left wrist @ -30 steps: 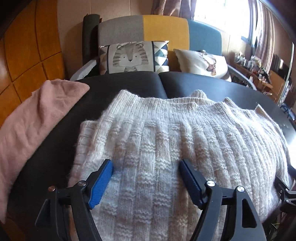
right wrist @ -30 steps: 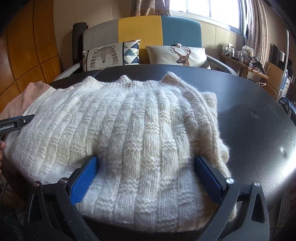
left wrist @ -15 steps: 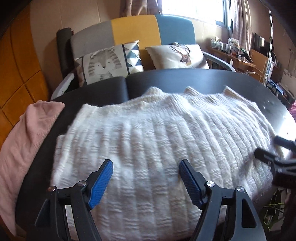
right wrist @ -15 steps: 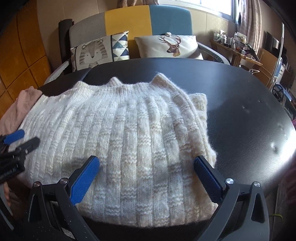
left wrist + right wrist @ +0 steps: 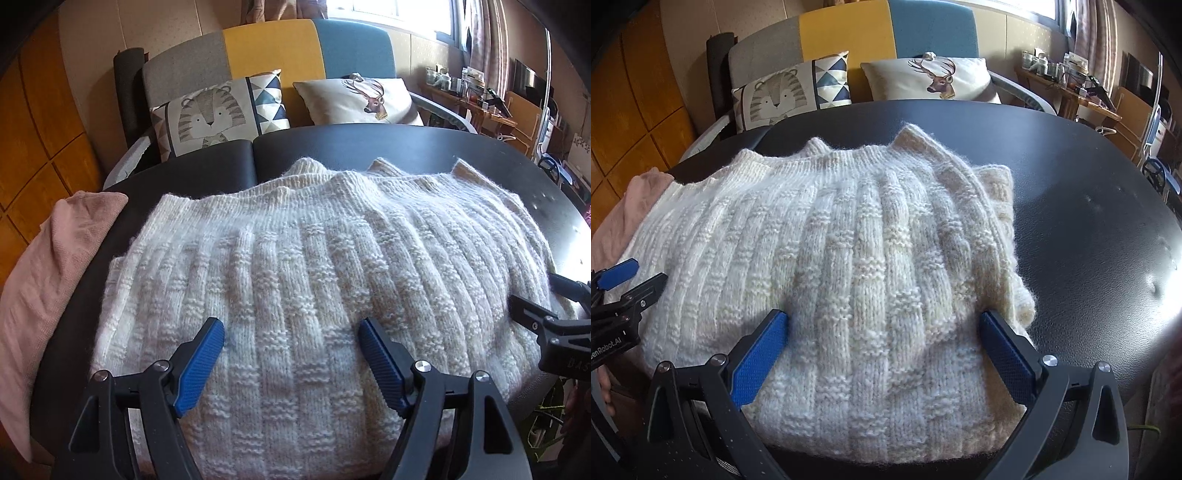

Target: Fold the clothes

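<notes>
With the left gripper (image 5: 291, 354) and right gripper (image 5: 882, 347) both spread empty, clamp the sweater (image 5: 849, 251) hem at 6 o'clock evenly before folding toward 12 o'clock.

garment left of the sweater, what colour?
Dusty pink garment, plain, lying beside the cream sweater. Shows best in left wrist view.

Both fisheye views sit low and close at the near edge of the dark round table (image 5: 369, 147), looking forward along their own blue-padded fingers (image 5: 201, 360) toward the grey, yellow and blue sofa (image 5: 269, 40). The left wrist camera stands further left, the right wrist camera further right. They share the cream cable-knit sweater (image 5: 314, 266) (image 5: 849, 240), the sofa, and each other's gripper at the frame edge.
</notes>
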Demonstrator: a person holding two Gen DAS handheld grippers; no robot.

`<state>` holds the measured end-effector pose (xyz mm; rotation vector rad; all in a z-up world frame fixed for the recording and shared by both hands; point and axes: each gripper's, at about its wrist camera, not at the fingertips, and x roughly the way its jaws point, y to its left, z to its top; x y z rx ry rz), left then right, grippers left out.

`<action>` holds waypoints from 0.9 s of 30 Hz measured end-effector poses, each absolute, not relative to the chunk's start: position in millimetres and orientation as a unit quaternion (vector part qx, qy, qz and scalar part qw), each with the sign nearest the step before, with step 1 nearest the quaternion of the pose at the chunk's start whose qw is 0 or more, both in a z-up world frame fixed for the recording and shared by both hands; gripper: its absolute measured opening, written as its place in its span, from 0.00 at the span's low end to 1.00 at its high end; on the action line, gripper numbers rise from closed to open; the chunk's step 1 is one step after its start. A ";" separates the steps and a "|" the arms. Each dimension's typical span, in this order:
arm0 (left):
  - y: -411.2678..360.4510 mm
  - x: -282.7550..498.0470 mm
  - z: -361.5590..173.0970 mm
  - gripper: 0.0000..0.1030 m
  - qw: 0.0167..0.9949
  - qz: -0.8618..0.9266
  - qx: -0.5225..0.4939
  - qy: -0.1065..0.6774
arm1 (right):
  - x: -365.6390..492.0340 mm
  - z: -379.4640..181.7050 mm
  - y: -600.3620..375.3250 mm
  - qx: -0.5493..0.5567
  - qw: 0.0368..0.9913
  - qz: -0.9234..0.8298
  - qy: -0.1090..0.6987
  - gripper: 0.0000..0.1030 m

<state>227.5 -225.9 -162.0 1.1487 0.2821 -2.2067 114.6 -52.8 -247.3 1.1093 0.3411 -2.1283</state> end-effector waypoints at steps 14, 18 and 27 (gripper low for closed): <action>-230.4 234.0 -160.6 0.76 0.306 -0.843 0.424 0.127 | 127.0 -253.5 -52.8 0.403 0.336 -0.840 0.140 1.00; -235.3 241.2 -158.5 0.76 0.293 -0.848 0.418 0.143 | 125.4 -252.7 -54.3 0.411 0.330 -0.838 0.140 1.00; -243.1 259.5 -153.6 0.76 0.294 -0.849 0.405 0.168 | 129.0 -253.6 -53.8 0.413 0.324 -0.839 0.145 1.00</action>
